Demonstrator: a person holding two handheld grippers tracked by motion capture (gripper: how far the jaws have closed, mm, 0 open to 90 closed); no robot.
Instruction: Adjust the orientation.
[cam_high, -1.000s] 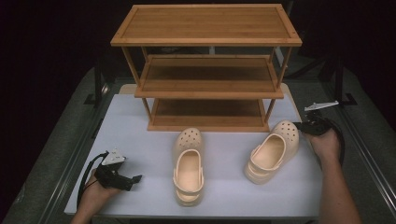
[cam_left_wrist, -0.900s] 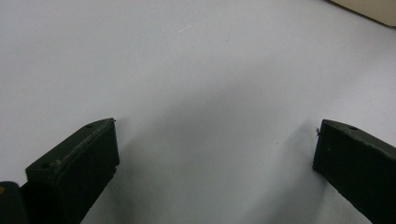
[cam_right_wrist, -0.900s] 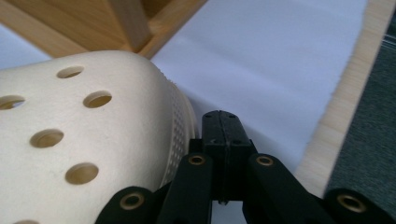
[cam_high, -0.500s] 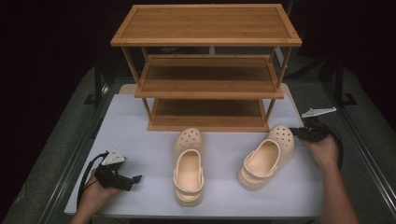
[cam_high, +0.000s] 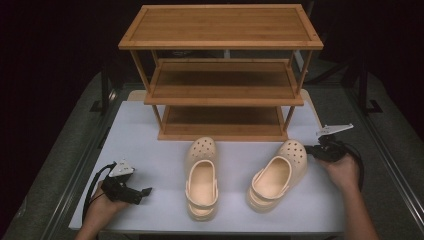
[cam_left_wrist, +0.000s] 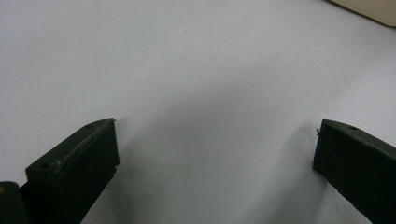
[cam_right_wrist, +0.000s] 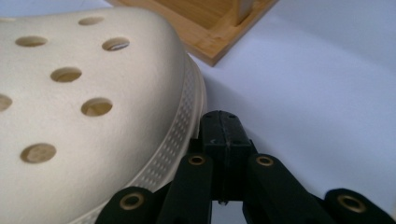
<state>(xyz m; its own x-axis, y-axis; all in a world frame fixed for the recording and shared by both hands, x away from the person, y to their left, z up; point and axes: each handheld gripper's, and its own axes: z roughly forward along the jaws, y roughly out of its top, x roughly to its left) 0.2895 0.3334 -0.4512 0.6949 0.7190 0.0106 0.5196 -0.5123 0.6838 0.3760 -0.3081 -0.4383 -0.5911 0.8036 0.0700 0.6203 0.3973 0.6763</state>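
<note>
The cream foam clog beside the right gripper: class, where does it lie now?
In the high view the right-hand cream foam clog lies on the white table, right of its twin, before the bamboo shelf rack, toe against the shut right gripper.

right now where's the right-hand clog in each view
High view: the right-hand clog lies right of centre on the white table, toe toward the bamboo rack, with the right tongs at its toe.
Left gripper view: not in it.
Right gripper view: its holed toe covers the left side, shut tongs against its rim.
Shared landmark: the rack's bottom corner.
</note>
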